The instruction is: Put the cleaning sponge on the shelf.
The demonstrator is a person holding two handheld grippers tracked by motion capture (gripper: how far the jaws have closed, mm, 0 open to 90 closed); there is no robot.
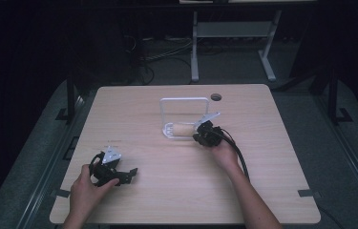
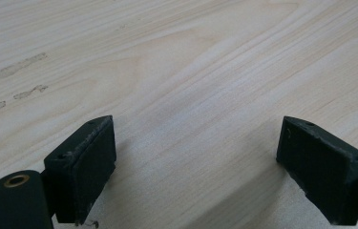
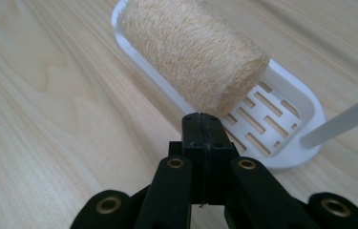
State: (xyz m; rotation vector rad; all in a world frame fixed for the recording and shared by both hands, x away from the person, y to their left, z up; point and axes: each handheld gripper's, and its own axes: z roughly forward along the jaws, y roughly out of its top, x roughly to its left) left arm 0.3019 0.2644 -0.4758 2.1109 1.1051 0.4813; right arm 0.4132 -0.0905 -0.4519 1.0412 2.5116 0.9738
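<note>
a beige loofah roll [image 3: 193, 57] lies on its side in a white slotted tray [image 3: 281, 102] near the middle of the wooden table [image 1: 167, 191], in front of a white wire frame [image 1: 184, 101]. the right gripper [image 3: 200, 125], at about 4 o'clock from the roll, has its jaws pressed together with nothing between, tips just at the roll's end. the left gripper [image 2: 195, 157] rests at the table's 8 o'clock, jaws wide apart over bare wood.

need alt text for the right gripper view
The right tongs, jaws shut together with nothing between them, point at the end of a tan fibrous roll. The roll lies on a white slotted tray on a light wooden table.
</note>
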